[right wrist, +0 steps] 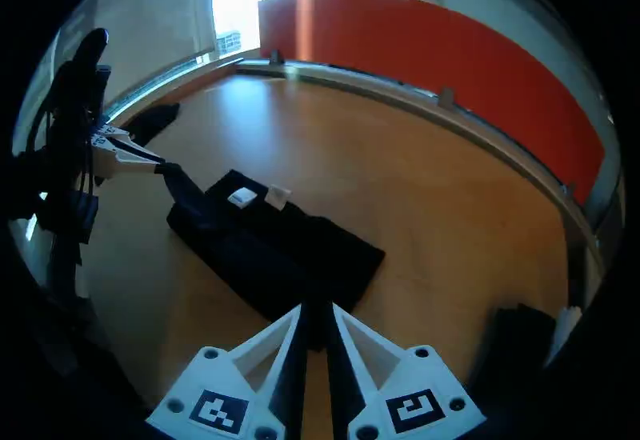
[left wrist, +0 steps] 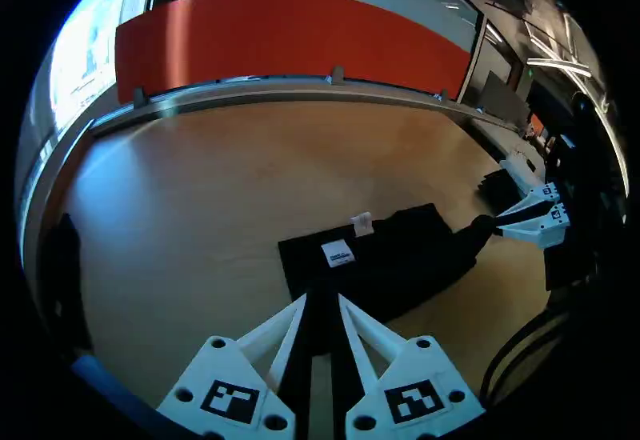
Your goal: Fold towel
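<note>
A black towel (left wrist: 400, 256) lies flat on the wooden table (left wrist: 224, 192), with two white labels (left wrist: 338, 253) on its top. My left gripper (left wrist: 322, 300) is shut on the towel's near corner in the left gripper view. At the right, my right gripper (left wrist: 498, 226) pinches the opposite corner, which is drawn up into a point. In the right gripper view the towel (right wrist: 256, 248) stretches from my right gripper (right wrist: 316, 308), shut on its near edge, to the left gripper (right wrist: 160, 165) at the far left, held by a person in dark clothes.
An orange partition (left wrist: 288, 40) on a metal rail bounds the table's far edge. Dark objects sit on the table near its edges (left wrist: 500, 188), (right wrist: 152, 120), (right wrist: 512, 344). Bare wood surrounds the towel (right wrist: 416, 184).
</note>
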### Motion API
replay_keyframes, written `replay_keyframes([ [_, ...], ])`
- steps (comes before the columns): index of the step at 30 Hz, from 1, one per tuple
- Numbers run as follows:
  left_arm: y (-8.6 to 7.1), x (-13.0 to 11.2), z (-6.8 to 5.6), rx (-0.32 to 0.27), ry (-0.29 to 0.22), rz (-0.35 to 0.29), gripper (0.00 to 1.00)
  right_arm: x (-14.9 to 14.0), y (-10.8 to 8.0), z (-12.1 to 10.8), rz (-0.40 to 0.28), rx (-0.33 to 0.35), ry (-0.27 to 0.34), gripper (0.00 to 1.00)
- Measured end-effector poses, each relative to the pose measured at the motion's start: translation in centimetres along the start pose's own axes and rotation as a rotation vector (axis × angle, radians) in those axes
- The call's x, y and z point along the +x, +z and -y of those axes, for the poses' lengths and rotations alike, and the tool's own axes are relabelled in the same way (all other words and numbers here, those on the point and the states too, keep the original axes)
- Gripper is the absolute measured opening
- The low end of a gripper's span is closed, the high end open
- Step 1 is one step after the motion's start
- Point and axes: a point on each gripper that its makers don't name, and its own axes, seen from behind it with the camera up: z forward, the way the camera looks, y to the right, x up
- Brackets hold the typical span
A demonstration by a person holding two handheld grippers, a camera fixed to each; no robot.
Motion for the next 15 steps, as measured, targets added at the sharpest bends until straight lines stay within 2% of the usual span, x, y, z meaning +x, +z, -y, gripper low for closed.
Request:
replay_keyframes([
  [9, 2.6, -0.2, 0.1, -0.009, 0.017, 0.011, 0.12, -0.4, 2.1, -1.5, 0.013, -0.032, 0.012, 0.13],
  [15, 4.2, -0.2, 1.0, 0.011, 0.021, 0.009, 0.12, -0.4, 3.4, -2.1, 0.015, -0.043, 0.015, 0.14],
])
